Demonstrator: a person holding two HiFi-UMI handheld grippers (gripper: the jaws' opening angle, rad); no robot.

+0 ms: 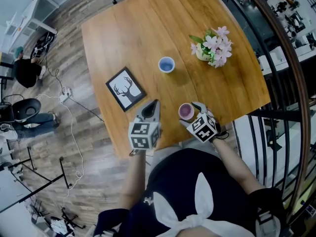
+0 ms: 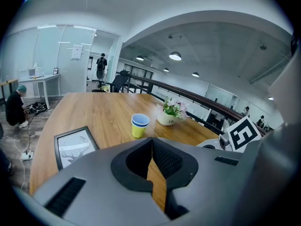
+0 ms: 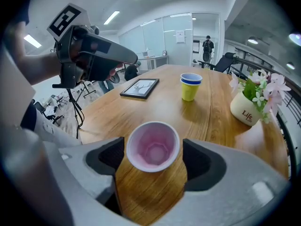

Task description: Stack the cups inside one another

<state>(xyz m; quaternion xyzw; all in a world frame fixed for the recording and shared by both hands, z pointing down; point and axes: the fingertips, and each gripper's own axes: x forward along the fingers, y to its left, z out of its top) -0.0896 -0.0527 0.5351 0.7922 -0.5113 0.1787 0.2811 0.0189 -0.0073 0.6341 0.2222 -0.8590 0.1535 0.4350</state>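
A pink cup [image 3: 153, 147] sits between the jaws of my right gripper [image 3: 151, 158], which is shut on it near the table's front edge; the head view shows the same pink cup [image 1: 186, 112] inside the right gripper [image 1: 190, 114]. A blue cup nested in a yellow one [image 3: 190, 86] stands upright mid-table, also visible as the blue cup [image 1: 166, 64] from above and as the blue-and-yellow stack [image 2: 139, 125] ahead of my left gripper. The left gripper [image 1: 153, 104] hovers to the left of the pink cup, shut and empty, its jaws [image 2: 151, 140] meeting at the tip.
A framed deer picture [image 1: 125, 88] lies left of the cups. A white pot of pink flowers [image 1: 212, 47] stands at the right, behind the stack. The table's front edge [image 1: 163, 144] is right by both grippers. A railing [image 1: 276, 48] runs beyond the table's right side.
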